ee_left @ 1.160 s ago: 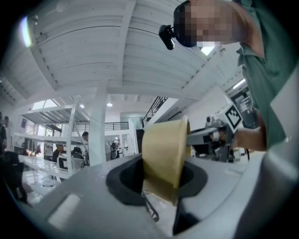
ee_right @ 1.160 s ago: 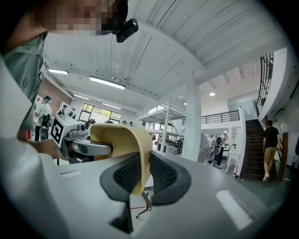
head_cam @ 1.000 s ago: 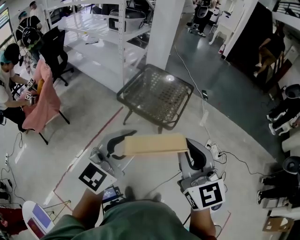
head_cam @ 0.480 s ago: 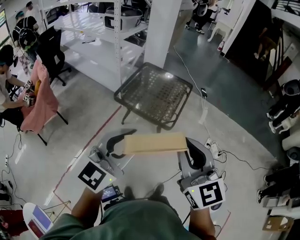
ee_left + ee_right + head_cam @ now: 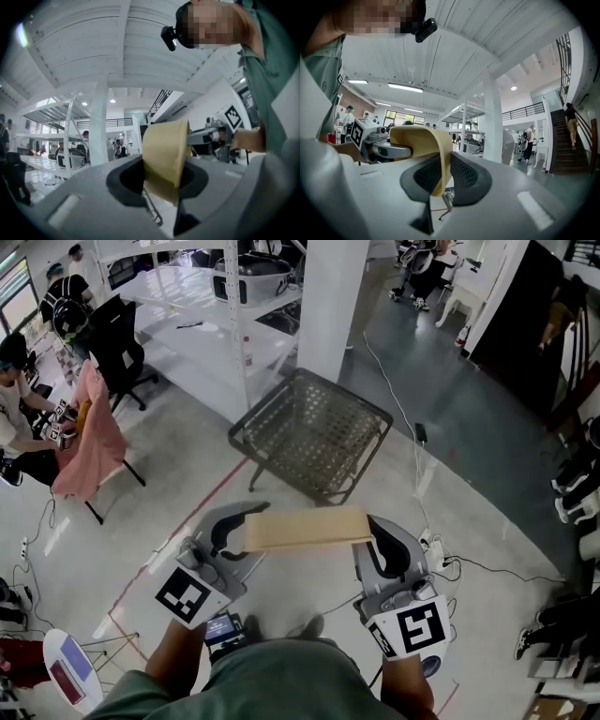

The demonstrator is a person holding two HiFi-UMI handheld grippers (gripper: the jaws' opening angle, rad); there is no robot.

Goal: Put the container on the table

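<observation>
My left tool pinching one end of the tan container, my right tool pinching the other, container level in the air between them, dark mesh bench ahead of both tools.

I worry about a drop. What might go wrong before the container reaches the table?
The left gripper and right gripper each pinch only a thin end wall of the container; if the hands drift apart or twist, a wall may slip free. Cables lie on the floor to the right, near the path to the table: a possible trip.
</observation>
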